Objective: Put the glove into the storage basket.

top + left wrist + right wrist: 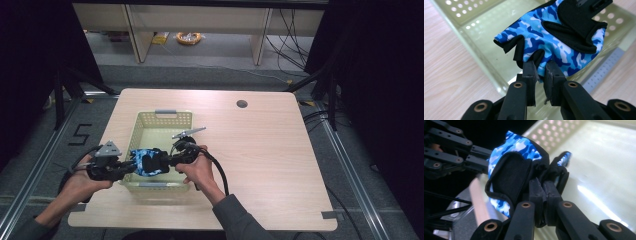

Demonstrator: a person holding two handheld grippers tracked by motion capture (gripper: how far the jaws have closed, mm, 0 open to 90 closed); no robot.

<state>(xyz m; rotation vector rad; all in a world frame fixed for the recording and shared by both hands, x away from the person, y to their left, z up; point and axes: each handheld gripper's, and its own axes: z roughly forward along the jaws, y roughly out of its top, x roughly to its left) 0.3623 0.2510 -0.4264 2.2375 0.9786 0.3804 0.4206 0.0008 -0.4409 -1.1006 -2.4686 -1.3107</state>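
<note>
A blue camouflage fingerless glove [147, 161] with black palm patches hangs stretched between my two grippers, over the near end of a pale yellow perforated basket [165, 116]. My left gripper [131, 164] comes in from the left. In the left gripper view its tips [541, 71] pinch the glove's [549, 37] finger-end edge above the basket [461, 32]. My right gripper [167, 161] faces it from the right. Its jaws [542, 185] are shut on a black fold at the glove's [511, 175] other end, with the left gripper [477, 157] beyond and the basket floor [599, 157] below.
The basket stands on a light wooden table [280, 165], left of centre, with a grey handle [165, 112] at its far rim. A round cable hole [242, 104] sits at the table's back right. Bare tabletop stretches to the right. Black frame posts flank the table.
</note>
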